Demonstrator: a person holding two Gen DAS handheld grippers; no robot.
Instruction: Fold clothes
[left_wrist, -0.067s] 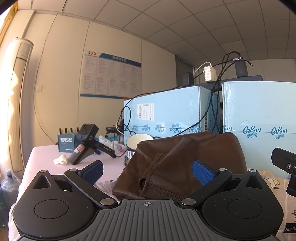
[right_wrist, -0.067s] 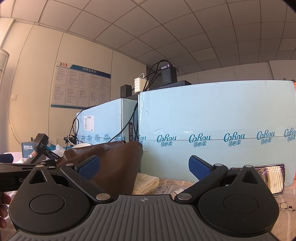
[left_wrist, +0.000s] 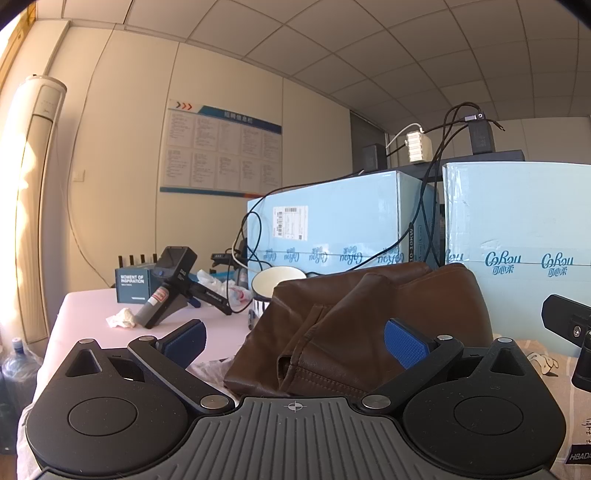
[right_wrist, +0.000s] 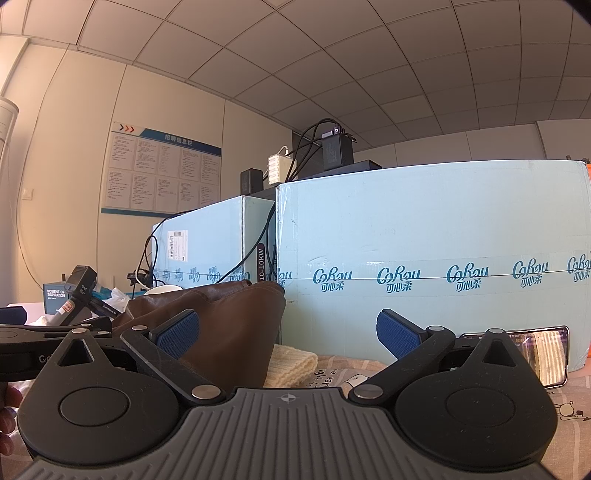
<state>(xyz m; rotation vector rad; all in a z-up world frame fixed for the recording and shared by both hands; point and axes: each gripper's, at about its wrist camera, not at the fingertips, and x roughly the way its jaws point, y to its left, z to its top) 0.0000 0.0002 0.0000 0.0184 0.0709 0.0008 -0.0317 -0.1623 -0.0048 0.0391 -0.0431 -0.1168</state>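
Observation:
A brown leather garment (left_wrist: 354, 325) lies bunched in a heap on the table, right in front of my left gripper (left_wrist: 293, 341), which is open and empty just short of it. The heap also shows in the right wrist view (right_wrist: 221, 321), at the left. My right gripper (right_wrist: 286, 330) is open and empty, level with the table, to the right of the heap. A cream knitted piece (right_wrist: 291, 363) lies beside the heap under my right gripper's span.
Two pale blue cartons (left_wrist: 332, 236) (right_wrist: 443, 258) stand close behind the clothes with cables and chargers on top. A white bowl (left_wrist: 277, 282), a spare black gripper (left_wrist: 173, 288), tissue and a small box sit at the left. A phone (right_wrist: 535, 350) leans on the right carton.

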